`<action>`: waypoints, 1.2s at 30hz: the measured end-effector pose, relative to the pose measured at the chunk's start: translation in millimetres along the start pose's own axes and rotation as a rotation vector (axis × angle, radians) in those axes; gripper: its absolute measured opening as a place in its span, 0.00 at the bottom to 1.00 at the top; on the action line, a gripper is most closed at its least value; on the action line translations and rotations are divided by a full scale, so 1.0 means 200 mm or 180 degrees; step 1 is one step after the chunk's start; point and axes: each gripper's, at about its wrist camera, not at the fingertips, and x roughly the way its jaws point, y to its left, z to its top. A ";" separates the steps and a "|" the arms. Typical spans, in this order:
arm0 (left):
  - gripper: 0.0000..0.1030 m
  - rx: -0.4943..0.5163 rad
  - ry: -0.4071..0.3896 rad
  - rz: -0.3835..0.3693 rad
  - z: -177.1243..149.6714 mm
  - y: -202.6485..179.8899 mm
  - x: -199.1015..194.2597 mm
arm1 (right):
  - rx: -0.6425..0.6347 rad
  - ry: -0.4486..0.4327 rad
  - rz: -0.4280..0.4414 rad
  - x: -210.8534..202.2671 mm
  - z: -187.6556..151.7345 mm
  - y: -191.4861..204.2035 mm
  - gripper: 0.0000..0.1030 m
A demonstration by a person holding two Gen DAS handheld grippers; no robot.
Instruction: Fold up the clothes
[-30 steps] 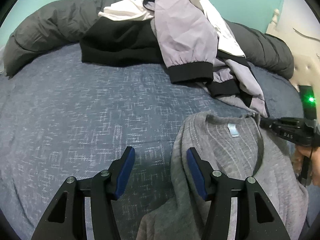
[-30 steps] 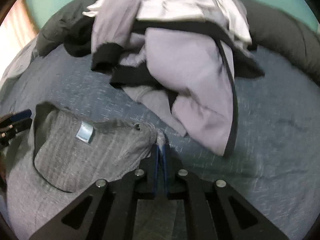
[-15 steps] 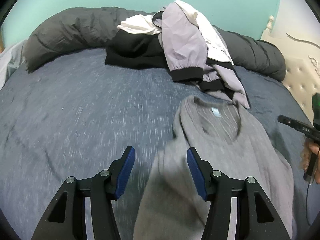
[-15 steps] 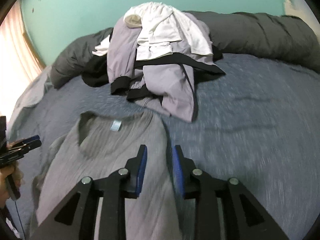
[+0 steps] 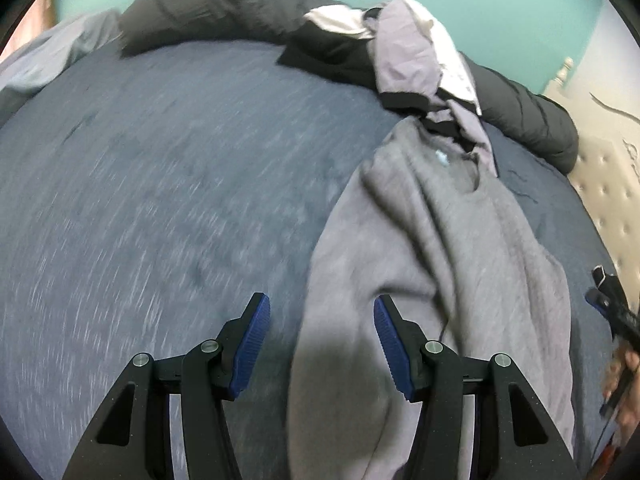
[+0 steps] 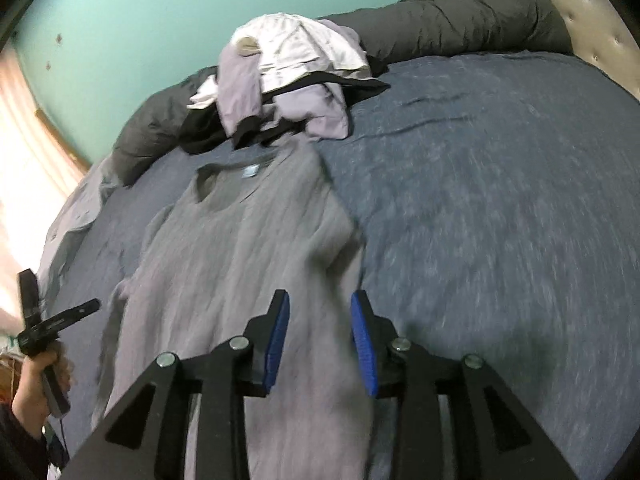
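**Inspector:** Report the left side first.

**Assistant:** The left gripper (image 5: 322, 346) hangs over the blue bedspread (image 5: 168, 184), fingers spread and holding nothing; the sweater's left edge lies below the gap.

**Inspector:** Location of the garment?

**Assistant:** The grey sweater (image 6: 240, 256) lies flat on the bed, neckline toward the pile of clothes (image 6: 288, 84), collar touching it. A dark duvet (image 6: 448, 28) runs along the far edge.

**Inspector:** And the right side?

**Assistant:** The right gripper (image 6: 320, 344) has its jaws just opening. Its fingers stand parted above the sweater's right side, pads off the cloth. Frames are motion-blurred.
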 end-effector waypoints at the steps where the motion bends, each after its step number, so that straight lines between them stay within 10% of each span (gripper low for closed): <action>1: 0.57 -0.0032 0.0025 0.0006 -0.04 0.01 -0.01 | 0.0022 -0.0018 0.0044 -0.03 -0.04 0.01 0.38; 14: 0.60 -0.0176 0.0322 0.0067 -0.37 0.06 -0.13 | 0.0098 -0.0143 0.0184 -0.22 -0.38 0.04 0.47; 29: 0.59 -0.0479 0.0511 -0.0064 -0.60 0.05 -0.14 | 0.0276 -0.0259 0.0389 -0.22 -0.34 0.03 0.47; 33: 0.17 -0.0485 0.0580 -0.0218 -0.63 0.02 -0.13 | 0.0257 -0.0326 0.0399 -0.24 -0.33 0.05 0.47; 36: 0.04 -0.0301 0.0547 -0.0189 -0.61 -0.03 -0.17 | 0.0321 -0.0324 0.0422 -0.22 -0.34 0.05 0.47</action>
